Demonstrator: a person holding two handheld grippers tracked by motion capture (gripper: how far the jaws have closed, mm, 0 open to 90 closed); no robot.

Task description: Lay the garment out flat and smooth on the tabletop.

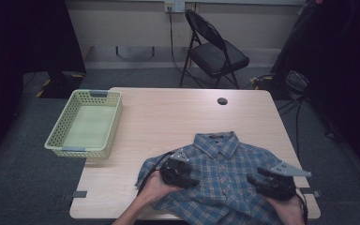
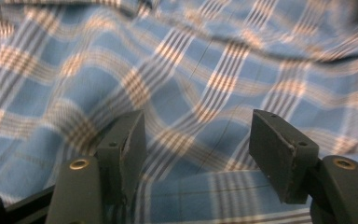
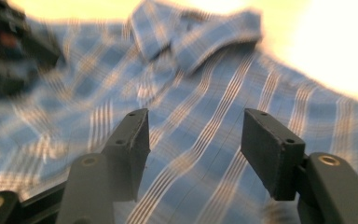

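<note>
- High view: I look down on a light wooden table [image 1: 168,117]. A blue plaid shirt [image 1: 220,161] lies spread flat at the near edge, right of centre, collar pointing away from me and buttons done up.
- At the table's far left corner sits a pale green plastic basket [image 1: 65,123], partly overhanging the edge. I see nothing inside it.
- My left gripper [image 1: 193,180] rests over the shirt's left side near the sleeve, held in a hand [image 1: 157,187] that comes in from the bottom. My right gripper [image 1: 253,180] hovers over the shirt's right side, near the table's right edge. From this height I cannot tell how the jaws of either stand.
- Beyond the table stands a black folding chair [image 1: 213,49] on grey carpet; a small dark round spot [image 1: 222,101] marks the tabletop's far side.
- Left gripper view: the left gripper [image 2: 198,154] has its two black jaws held apart, with rumpled plaid cloth close beneath and between them, gripping nothing. This view gives the weave and folds that the high view lacks.
- Right gripper view: the right gripper [image 3: 196,149] also holds its jaws apart, clamped on nothing, above the shirt front. The picture is blurred. The collar [image 3: 196,35] sits ahead, and the other gripper shows dark at upper left.
</note>
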